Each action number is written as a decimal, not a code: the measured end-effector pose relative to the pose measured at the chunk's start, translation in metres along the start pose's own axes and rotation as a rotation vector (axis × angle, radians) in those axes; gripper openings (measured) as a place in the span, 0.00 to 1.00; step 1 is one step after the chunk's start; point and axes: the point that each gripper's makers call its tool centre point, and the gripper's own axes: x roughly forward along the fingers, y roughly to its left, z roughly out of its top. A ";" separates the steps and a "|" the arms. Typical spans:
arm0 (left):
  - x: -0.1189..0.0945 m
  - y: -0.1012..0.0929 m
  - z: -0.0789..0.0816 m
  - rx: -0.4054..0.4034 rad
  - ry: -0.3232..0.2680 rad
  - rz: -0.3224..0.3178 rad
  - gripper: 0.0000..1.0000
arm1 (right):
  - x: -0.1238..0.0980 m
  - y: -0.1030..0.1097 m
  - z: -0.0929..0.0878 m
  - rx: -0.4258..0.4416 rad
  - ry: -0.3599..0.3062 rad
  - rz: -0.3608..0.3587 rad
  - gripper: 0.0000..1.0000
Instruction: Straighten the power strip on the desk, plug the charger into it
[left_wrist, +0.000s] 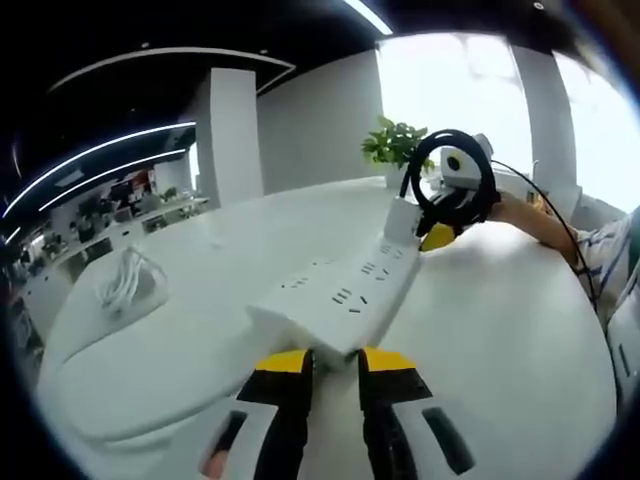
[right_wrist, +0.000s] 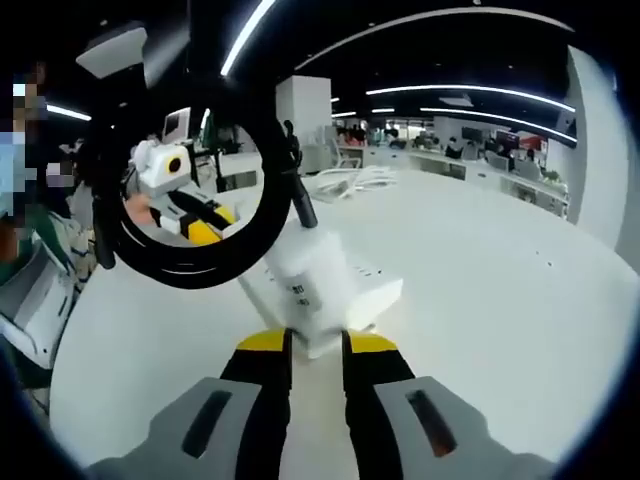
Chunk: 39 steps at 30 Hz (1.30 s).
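Closest to the lens of the left gripper view, the left gripper (left_wrist: 335, 362) has its yellow-tipped jaws clamped on the near end of the white power strip (left_wrist: 345, 290), which lies flat on the white desk (left_wrist: 520, 340) and runs away toward the far right. At the strip's far end the right gripper (left_wrist: 437, 236) comes in with the white charger (left_wrist: 403, 220) held over the strip. A black cable loop (left_wrist: 450, 170) hangs there. Farther off, a coil of white cable (left_wrist: 125, 282) rests at the left, and a green plant (left_wrist: 395, 145) stands at the far edge.

Down in the right gripper view, the right gripper (right_wrist: 315, 342) grips the charger (right_wrist: 315, 285) between its jaws, the charger touching the power strip (right_wrist: 375, 290) beneath; whether it is seated in a socket cannot be told. Beyond, the left gripper (right_wrist: 200, 225) shows through the cable loop (right_wrist: 190, 270).
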 end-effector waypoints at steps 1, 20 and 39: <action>0.000 0.001 0.000 -0.001 -0.001 0.002 0.17 | 0.000 0.000 0.000 0.000 -0.002 -0.002 0.18; 0.002 0.011 0.000 0.008 -0.004 0.035 0.13 | 0.009 -0.006 0.001 0.011 -0.008 -0.046 0.19; 0.004 0.024 0.001 -0.004 -0.009 0.073 0.10 | 0.017 -0.011 0.004 0.023 -0.016 -0.103 0.18</action>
